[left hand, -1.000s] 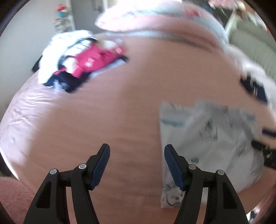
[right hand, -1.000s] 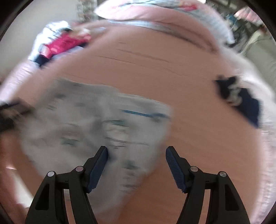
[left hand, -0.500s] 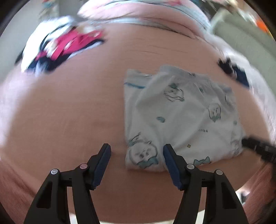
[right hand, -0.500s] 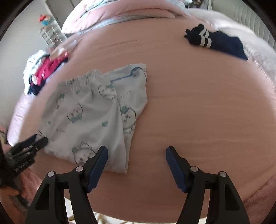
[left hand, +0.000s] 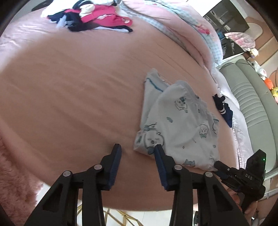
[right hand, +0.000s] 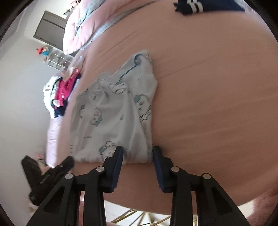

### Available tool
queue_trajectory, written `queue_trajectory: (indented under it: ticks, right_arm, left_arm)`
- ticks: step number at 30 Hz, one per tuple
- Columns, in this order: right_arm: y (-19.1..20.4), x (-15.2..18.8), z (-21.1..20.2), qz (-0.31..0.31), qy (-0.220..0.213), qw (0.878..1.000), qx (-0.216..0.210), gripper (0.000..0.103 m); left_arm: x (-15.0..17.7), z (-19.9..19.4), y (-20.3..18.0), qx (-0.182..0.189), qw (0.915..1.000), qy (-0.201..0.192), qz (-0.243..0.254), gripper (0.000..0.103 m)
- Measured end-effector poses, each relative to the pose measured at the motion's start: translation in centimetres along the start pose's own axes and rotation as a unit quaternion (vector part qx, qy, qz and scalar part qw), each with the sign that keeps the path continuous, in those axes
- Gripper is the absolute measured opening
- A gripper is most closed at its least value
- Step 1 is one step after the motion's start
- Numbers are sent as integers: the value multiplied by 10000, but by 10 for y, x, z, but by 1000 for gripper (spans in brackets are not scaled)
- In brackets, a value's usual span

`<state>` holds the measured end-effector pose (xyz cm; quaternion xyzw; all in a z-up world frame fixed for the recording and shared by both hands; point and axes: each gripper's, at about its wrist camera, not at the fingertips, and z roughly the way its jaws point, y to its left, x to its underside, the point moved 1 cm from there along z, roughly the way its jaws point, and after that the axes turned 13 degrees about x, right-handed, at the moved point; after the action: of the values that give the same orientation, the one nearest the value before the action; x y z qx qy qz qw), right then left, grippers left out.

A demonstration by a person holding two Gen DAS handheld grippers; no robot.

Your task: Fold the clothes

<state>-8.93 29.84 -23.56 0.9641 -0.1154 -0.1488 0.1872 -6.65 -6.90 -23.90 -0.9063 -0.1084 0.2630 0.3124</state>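
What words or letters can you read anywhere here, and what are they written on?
"DAS": on the black body of the right gripper, seen from the left wrist camera.
Pale lettering on the black left gripper, in the right wrist view: too blurred to read.
A tiny printed word on the white cartoon-print garment: too small to read.
Nothing else readable.

Pink bed [left hand: 73, 90], pale printed garment [left hand: 179, 125] lying part-folded near front edge, navy striped item [left hand: 224, 111] beside it, mixed clothes pile [left hand: 90, 15] at far corner, pink duvet [left hand: 182, 26] bunched at back.
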Motion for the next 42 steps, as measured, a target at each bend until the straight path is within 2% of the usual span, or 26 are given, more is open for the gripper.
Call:
queue_trajectory:
  ticks: [1, 2, 4, 7, 9, 11, 12, 14, 19, 23, 27, 28, 29, 30, 32, 33, 35, 36, 38, 39, 40, 41, 42]
  right_arm:
    - [4, -1, 3, -7, 28, 10000, -49, 34]
    - [9, -2, 5, -104, 2, 9999, 7, 33]
    - [15, -1, 4, -311, -124, 9992, 229, 16]
    - [15, 3, -5, -518, -297, 9973, 426, 10]
    - [19, 6, -18, -777, -562, 9936, 595, 10]
    - [34, 7, -33, -1153, -1020, 9858, 667, 9]
    - [40, 8, -37, -1352, -1146, 9809, 798, 9]
    - [45, 10, -36, -1517, -1193, 9762, 986, 8]
    - [22, 7, -34, -1166, -896, 9851, 892, 7]
    - [9, 4, -29, -1003, -677, 9888, 873, 7]
    - [-9, -7, -16, -380, -133, 9980, 494, 11]
    - [-18, -12, -20, -175, -103, 9989, 422, 12]
    - [-27, -16, -29, -11, -238, 9982, 547, 13]
    - [-35, -20, -37, 126, -382, 9969, 679, 17]
    - [-40, -28, -54, 202, -765, 9932, 854, 17]
    - [-37, -31, -59, 125, -907, 9924, 828, 17]
    - [-18, -36, -63, -332, -1098, 9899, 829, 17]
    - [-5, -38, -59, -656, -1050, 9883, 893, 17]
    - [22, -39, -43, -1332, -833, 9814, 1107, 17]
    - [32, -38, -34, -1633, -715, 9758, 1267, 17]
    - [35, -34, -28, -1806, -677, 9695, 1512, 17]
    - [36, -32, -24, -1912, -653, 9647, 1689, 17]
    - [32, -35, -27, -1792, -679, 9666, 1701, 18]
  left_arm:
    - [0, 3, -4, -19, 9999, 18, 103, 36]
    - [1, 6, -8, -27, 9998, 73, 181, 26]
    - [4, 11, -17, 79, 9992, 211, 317, 14]
    - [5, 15, -25, -151, 9962, 310, 804, 10]
    - [4, 14, -32, -342, 9921, 349, 1156, 9]
    - [4, 10, -45, -619, 9826, 371, 1713, 9]
    - [5, 10, -53, -780, 9734, 393, 2118, 9]
    - [5, 9, -62, -956, 9612, 384, 2560, 9]
    - [7, 18, -44, -1020, 9635, 691, 2377, 9]
    - [7, 22, -41, -1015, 9624, 756, 2404, 9]
    - [-4, 9, -13, -501, 9850, 842, 1421, 12]
    - [-8, 3, -5, -372, 9899, 797, 1115, 12]
    - [-12, -2, 2, -321, 9930, 729, 872, 12]
    - [-15, -7, 3, -512, 9935, 592, 827, 12]
    - [-19, -16, 4, -851, 9929, 333, 760, 12]
    - [-20, -18, -1, -825, 9927, 261, 837, 12]
    - [-21, -14, -20, -508, 9922, 248, 1107, 13]
    - [-20, -7, -33, -341, 9903, 338, 1304, 13]
    - [-14, 13, -56, -85, 9812, 668, 1808, 13]
    - [-10, 23, -64, -122, 9749, 846, 2056, 13]
    - [-7, 35, -65, -514, 9658, 1051, 2313, 13]
    - [-9, 39, -60, -843, 9626, 1114, 2320, 13]
    - [-16, 34, -50, -956, 9675, 1042, 2097, 13]
